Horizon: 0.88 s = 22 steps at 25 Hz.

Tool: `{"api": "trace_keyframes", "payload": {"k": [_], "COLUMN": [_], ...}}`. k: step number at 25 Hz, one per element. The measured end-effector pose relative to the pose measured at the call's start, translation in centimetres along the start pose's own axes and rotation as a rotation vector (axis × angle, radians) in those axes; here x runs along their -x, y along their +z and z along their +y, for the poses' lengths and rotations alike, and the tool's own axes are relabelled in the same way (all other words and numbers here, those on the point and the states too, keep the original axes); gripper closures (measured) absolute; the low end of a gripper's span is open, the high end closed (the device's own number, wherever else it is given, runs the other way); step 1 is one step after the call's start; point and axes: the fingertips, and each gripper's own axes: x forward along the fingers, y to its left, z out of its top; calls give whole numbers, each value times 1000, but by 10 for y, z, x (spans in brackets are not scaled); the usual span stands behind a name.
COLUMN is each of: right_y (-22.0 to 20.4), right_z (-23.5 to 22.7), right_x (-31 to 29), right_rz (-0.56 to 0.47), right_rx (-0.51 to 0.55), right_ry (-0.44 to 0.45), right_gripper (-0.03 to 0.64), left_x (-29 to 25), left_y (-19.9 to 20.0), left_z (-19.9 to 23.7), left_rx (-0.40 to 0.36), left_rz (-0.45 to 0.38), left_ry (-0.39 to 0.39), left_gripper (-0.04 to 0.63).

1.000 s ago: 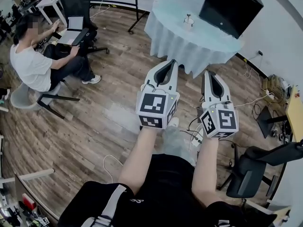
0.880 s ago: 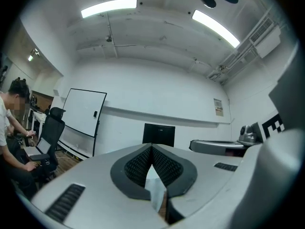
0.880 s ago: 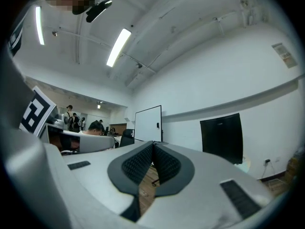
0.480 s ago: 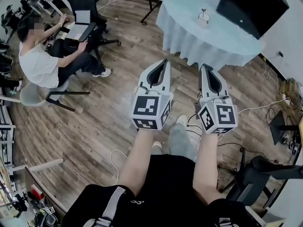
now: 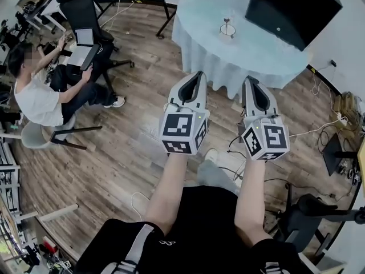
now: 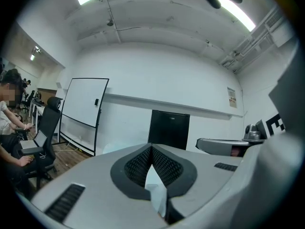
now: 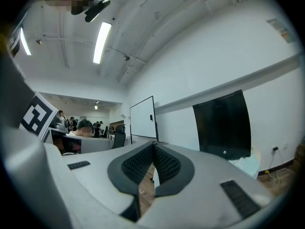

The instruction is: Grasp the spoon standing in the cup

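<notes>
The cup [image 5: 227, 29] is a small clear one with a thin spoon [image 5: 226, 21] standing upright in it. It sits on a round table [image 5: 245, 56] draped in pale cloth, far ahead in the head view. My left gripper [image 5: 199, 75] and right gripper [image 5: 250, 80] are held side by side over the wooden floor, well short of the table. Both point toward it. The left gripper [image 6: 151, 148] has its jaws shut with nothing between them, and so does the right gripper [image 7: 153, 145]. Neither gripper view shows the cup.
A large black box [image 5: 292, 7] stands on the table's far right. A seated person [image 5: 40, 96] works at a laptop on the left, by a black office chair [image 5: 80, 7]. Cables [image 5: 319, 124] lie on the floor at right. A whiteboard stand [image 6: 83, 113] stands further back.
The head view has swung, so the table and cup now sit slightly lower and further left than half a second ago. Both grippers stay shut and held out ahead.
</notes>
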Motion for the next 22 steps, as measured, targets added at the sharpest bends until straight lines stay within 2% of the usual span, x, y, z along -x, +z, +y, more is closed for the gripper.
{"api": "trace_keyframes", "payload": {"k": [5, 13, 18, 22], "right_y": [28, 43, 27, 19], "right_z": [-43, -54, -51, -81], "right_x": [-16, -39, -71, -102], "right_rz": [-56, -75, -32, -13], "right_rx": [-5, 30, 46, 39], "right_ry": [-16, 30, 72, 19], "right_gripper": [611, 611, 611, 611], "left_x": [-34, -57, -84, -122], "left_y": [23, 41, 31, 18], "left_z": [-24, -26, -2, 10], "left_rx": [-34, -44, -15, 1], "left_rz": [-36, -84, -62, -31], "left_ry": [-26, -4, 25, 15], "left_gripper": [584, 584, 584, 584]}}
